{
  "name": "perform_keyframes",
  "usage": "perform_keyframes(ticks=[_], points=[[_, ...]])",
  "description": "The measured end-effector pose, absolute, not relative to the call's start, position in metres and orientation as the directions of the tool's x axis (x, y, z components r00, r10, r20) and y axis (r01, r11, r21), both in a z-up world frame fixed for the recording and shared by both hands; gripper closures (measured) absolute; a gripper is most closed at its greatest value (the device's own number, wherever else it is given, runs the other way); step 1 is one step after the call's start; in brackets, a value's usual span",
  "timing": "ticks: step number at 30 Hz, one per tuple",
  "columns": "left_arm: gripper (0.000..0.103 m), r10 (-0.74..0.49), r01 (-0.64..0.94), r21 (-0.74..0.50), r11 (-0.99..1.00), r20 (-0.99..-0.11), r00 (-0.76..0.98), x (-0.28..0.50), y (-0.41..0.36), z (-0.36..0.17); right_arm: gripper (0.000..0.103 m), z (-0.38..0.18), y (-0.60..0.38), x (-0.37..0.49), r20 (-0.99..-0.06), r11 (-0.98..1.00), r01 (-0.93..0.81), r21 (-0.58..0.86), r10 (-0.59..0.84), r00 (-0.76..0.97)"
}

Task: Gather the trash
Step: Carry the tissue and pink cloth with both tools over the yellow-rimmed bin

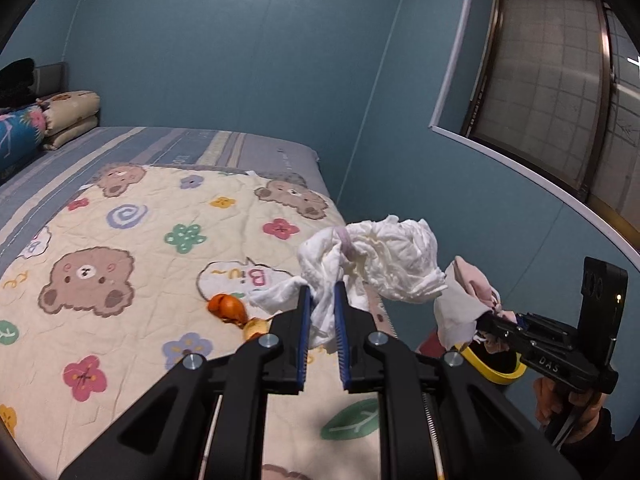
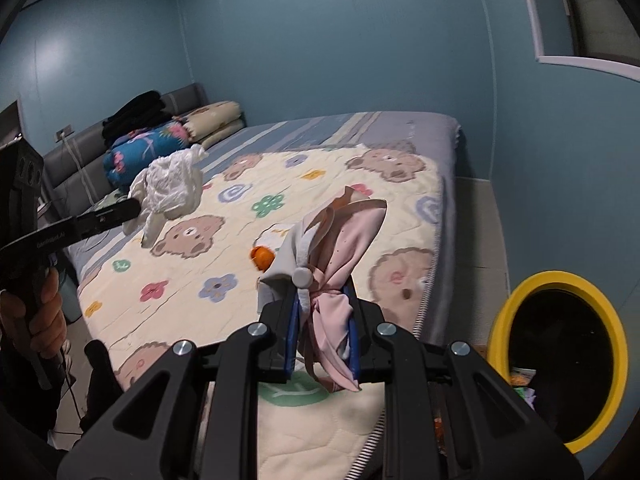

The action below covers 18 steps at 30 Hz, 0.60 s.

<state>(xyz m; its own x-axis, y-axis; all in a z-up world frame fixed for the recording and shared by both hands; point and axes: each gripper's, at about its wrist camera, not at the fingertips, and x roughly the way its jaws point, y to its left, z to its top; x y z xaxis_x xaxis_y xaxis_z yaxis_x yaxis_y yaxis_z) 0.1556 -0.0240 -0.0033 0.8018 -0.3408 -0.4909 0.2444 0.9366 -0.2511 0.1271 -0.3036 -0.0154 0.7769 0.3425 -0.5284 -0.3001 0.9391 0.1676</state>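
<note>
The left gripper [image 1: 322,292] is pointing forward and somewhat downward over the bed's near corner, its blue-padded jaws clenching a crumpled white tissue wad [image 1: 384,264] that is hanging clear above the bear-print quilt [image 1: 132,240]. The right gripper [image 2: 322,300] is angling down in the same way, jaws pinching a bunched pink cloth scrap [image 2: 344,248] with a white strip and round button, also lifted off the quilt.

An orange peel [image 1: 226,306] and a smaller yellowish peel piece [image 1: 254,328] are lying on the quilt, just beside the left jaws in the picture.

The right wrist view is showing the whole yellow-rimmed trash bin [image 2: 560,360], standing on the floor beside the bed's foot and well apart from the pink scrap; the left wrist view is showing only a sliver of its rim [image 1: 492,368]. The left view alone is showing the window [image 1: 560,100]. Each view is showing a hand [image 2: 36,320] gripping the other tool's handle.
</note>
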Motion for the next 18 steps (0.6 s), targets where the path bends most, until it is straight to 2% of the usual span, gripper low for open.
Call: perform_keyframes(ticks=[18], points=[[0.092, -0.495, 0.463, -0.191, 0.866, -0.456, 0.739, 0.176, -0.129, 0.015, 0.084, -0.009, -0.383, 0.137, -0.5, 0.982, -0.122, 0.141, 0.177, 0.848]])
